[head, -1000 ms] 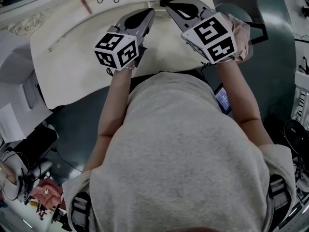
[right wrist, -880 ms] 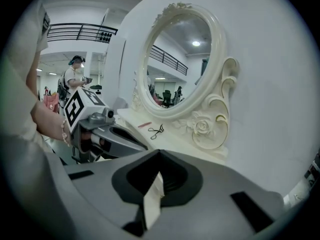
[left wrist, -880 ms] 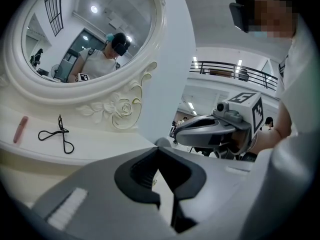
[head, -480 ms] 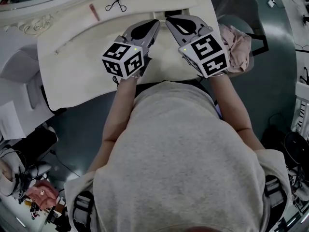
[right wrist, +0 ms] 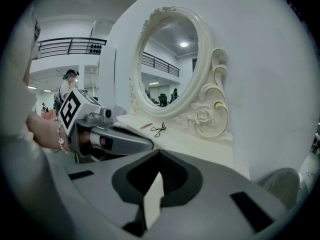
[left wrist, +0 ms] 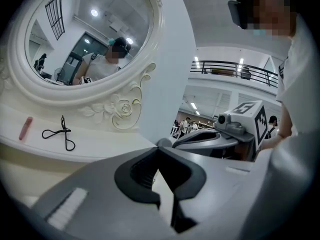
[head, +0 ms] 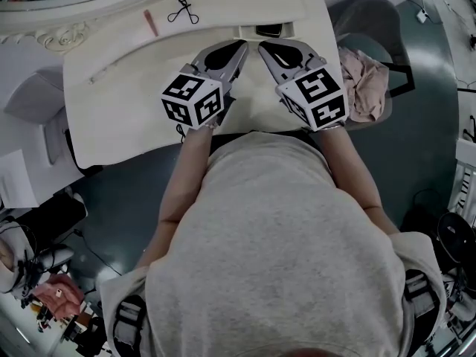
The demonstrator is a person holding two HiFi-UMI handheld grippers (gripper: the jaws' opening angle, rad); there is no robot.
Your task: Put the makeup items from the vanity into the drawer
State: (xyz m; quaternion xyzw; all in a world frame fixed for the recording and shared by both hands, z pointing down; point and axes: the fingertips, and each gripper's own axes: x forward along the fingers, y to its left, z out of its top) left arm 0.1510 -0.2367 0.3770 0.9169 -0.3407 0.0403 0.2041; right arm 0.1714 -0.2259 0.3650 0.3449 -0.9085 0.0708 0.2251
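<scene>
Two makeup items, an eyelash curler (head: 182, 10) and a pink stick (head: 151, 23), lie on the desk (head: 126, 88) ahead and left of the left gripper (head: 239, 48), which is nearer them than the right gripper (head: 264, 48); both have their jaws together, holding nothing.

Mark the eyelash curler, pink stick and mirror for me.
Eyelash curler (left wrist: 64, 132), left gripper view, where its arms cross.
Pink stick (left wrist: 25, 128), left gripper view, mid-body.
Mirror (left wrist: 90, 39), left gripper view, on the glass.
</scene>
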